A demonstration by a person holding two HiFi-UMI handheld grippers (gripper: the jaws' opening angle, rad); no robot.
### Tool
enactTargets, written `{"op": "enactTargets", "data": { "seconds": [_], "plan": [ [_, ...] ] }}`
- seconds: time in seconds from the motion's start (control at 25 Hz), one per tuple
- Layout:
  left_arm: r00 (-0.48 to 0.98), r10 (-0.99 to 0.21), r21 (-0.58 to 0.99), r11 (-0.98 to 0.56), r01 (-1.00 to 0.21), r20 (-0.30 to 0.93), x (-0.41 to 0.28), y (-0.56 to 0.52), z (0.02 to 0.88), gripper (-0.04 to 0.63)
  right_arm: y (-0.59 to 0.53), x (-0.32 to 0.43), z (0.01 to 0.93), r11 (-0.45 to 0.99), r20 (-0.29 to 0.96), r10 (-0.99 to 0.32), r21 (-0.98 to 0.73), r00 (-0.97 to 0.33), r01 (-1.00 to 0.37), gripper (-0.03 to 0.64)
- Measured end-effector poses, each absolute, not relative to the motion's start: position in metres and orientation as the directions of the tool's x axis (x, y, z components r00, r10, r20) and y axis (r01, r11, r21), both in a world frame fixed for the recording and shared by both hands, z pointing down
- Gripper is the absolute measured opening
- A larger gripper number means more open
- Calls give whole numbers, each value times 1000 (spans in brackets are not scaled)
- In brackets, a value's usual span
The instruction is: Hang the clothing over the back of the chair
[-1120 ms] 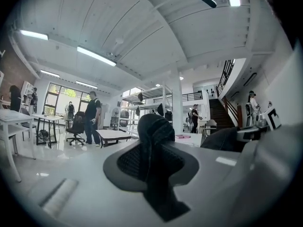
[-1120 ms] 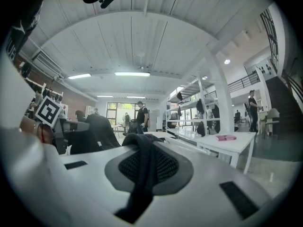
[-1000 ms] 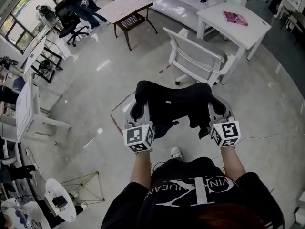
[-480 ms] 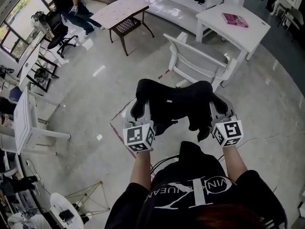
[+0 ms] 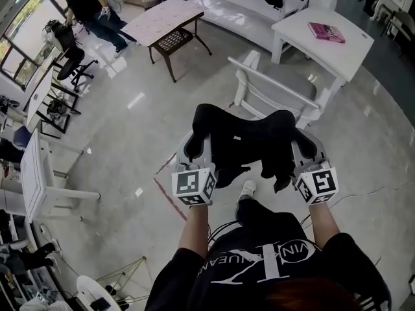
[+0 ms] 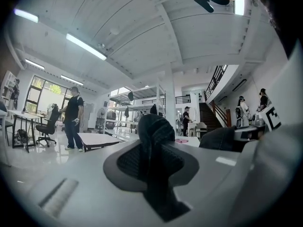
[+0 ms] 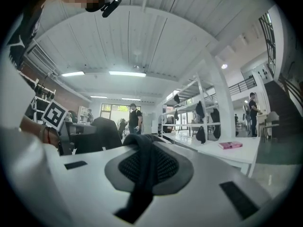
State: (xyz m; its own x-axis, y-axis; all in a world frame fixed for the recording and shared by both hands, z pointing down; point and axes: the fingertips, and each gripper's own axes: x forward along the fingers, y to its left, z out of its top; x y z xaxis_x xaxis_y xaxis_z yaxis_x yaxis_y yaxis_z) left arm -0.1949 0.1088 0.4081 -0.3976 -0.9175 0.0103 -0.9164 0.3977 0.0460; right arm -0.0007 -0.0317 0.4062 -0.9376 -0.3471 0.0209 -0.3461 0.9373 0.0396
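so, my left gripper [image 5: 196, 146] and my right gripper [image 5: 305, 146] both pinched tight on the soft black clothing [image 5: 243, 135], one at each end, cloth held up between them, near the white chair [image 5: 272, 86]

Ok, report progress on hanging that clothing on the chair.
Done: black clothing is picked up, pinched in the left tool and right tool. In hand: it hangs stretched between them, short of the white chair. Left: drape it over the chair's back.
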Motion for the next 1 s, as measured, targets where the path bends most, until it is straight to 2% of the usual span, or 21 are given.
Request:
{"op": "enactTargets", "data": {
  "seconds": [0.48,0.8,1.0],
  "plan": [
    [-254,-967,25,254,-967,3,-238,14,389,77,-88,-49,390,929,20,-368,58,-929,-367,31],
    [-160,-986,29,159,-987,-44,-255,-42,358,77,-115,-69,358,934,-59,-356,17,-932,-358,31],
    [-59,-996,-25,61,-998,-63,-251,-78,326,77,-131,-82,331,942,-124,-329,26,-936,-334,31]
  ]
}}
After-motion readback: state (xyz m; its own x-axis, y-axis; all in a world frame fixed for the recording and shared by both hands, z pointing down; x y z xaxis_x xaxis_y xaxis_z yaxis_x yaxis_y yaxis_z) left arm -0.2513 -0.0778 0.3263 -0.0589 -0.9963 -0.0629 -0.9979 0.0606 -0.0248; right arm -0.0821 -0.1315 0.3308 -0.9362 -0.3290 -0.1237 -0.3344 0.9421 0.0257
